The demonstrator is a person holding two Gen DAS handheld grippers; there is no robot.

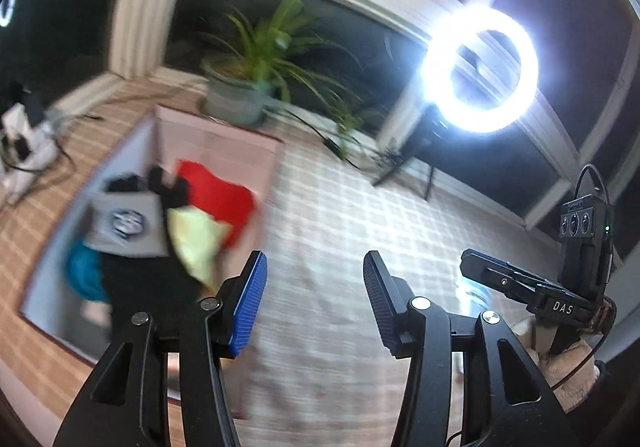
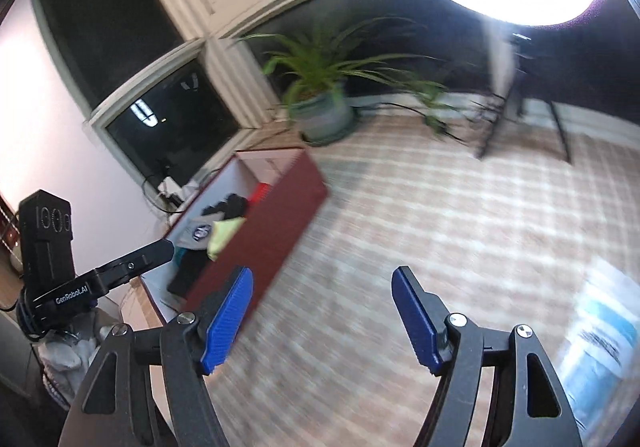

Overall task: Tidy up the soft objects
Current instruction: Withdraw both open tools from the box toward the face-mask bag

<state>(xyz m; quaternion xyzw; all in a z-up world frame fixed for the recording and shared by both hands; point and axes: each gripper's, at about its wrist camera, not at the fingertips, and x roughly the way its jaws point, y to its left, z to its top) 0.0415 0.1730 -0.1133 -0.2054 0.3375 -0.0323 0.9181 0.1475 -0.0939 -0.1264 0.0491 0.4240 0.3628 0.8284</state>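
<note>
Through the left wrist camera I see my left tool (image 1: 315,299) at the bottom centre of the frame, its blue pads (image 1: 250,303) parted with nothing between them, only the pale checked floor (image 1: 360,215) behind the gap. The soft things lie heaped in an open box (image 1: 224,143) at centre left: a red cloth (image 1: 228,203) toward the back, a pale yellow cloth (image 1: 196,243) just in front of it and overlapping it, a grey garment with a round print (image 1: 128,225) to their left, dark clothing (image 1: 160,287) beneath, and a teal piece (image 1: 82,275) at the lower left edge of the heap. All of it is blurred, so I cannot tell the folds. Behind the box stands a potted plant (image 1: 256,63), and a ring light (image 1: 480,67) glares at upper right. At the right edge the other tool's body shows. In the right wrist camera my right tool (image 2: 322,321) also stands agape and empty over the floor. The same box sits at centre left of that frame, its reddish side (image 2: 272,223) facing me, with the yellow and grey pieces visible inside. A white and blue bag-like thing (image 2: 600,331) lies blurred at lower right; I cannot tell what it is.
</note>
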